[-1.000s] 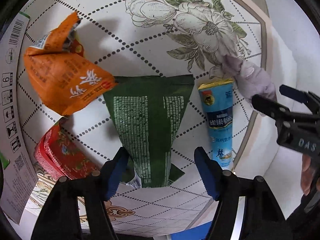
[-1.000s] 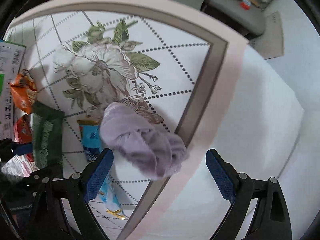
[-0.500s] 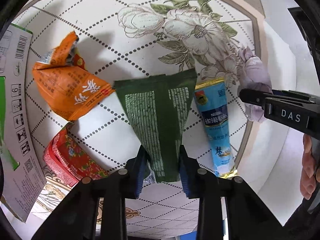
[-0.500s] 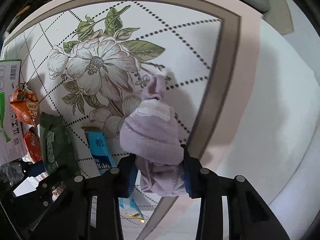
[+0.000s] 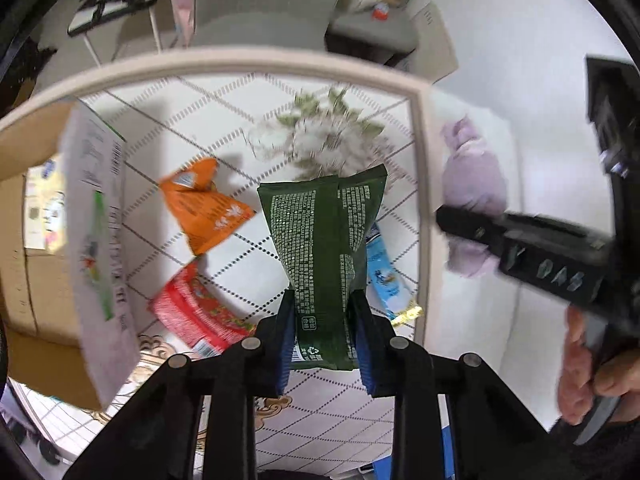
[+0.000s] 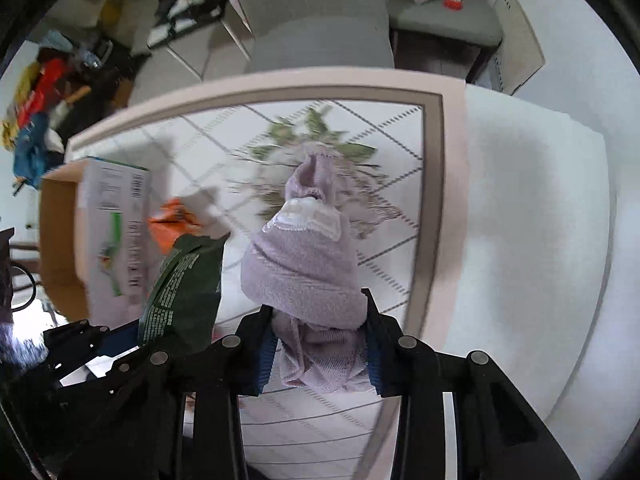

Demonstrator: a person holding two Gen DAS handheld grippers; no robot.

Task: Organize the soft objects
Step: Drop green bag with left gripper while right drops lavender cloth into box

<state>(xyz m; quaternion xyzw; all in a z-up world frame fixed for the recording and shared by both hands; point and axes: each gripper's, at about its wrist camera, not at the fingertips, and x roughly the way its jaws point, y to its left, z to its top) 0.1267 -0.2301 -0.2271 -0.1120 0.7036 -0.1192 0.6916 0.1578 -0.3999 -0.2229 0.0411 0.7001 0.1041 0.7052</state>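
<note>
My left gripper (image 5: 323,336) is shut on a dark green snack packet (image 5: 324,248) and holds it lifted above the flowered table (image 5: 200,120). The packet also shows in the right wrist view (image 6: 184,280). My right gripper (image 6: 320,344) is shut on a rolled lilac sock (image 6: 308,264), lifted over the table's right side. The sock also shows in the left wrist view (image 5: 472,196), held by the right gripper (image 5: 444,220). On the table lie an orange packet (image 5: 204,208), a red packet (image 5: 196,312) and a blue tube (image 5: 384,276).
A white printed carton (image 5: 100,232) with a cardboard box (image 5: 24,248) stands at the table's left. A white padded surface (image 6: 528,240) lies to the right of the table edge. A grey chair (image 6: 316,20) and floor clutter are beyond the far edge.
Both grippers closed on their objects and have lifted them off the table. The green packet and the lilac sock now hang in the air; the views tilted up toward the room.
</note>
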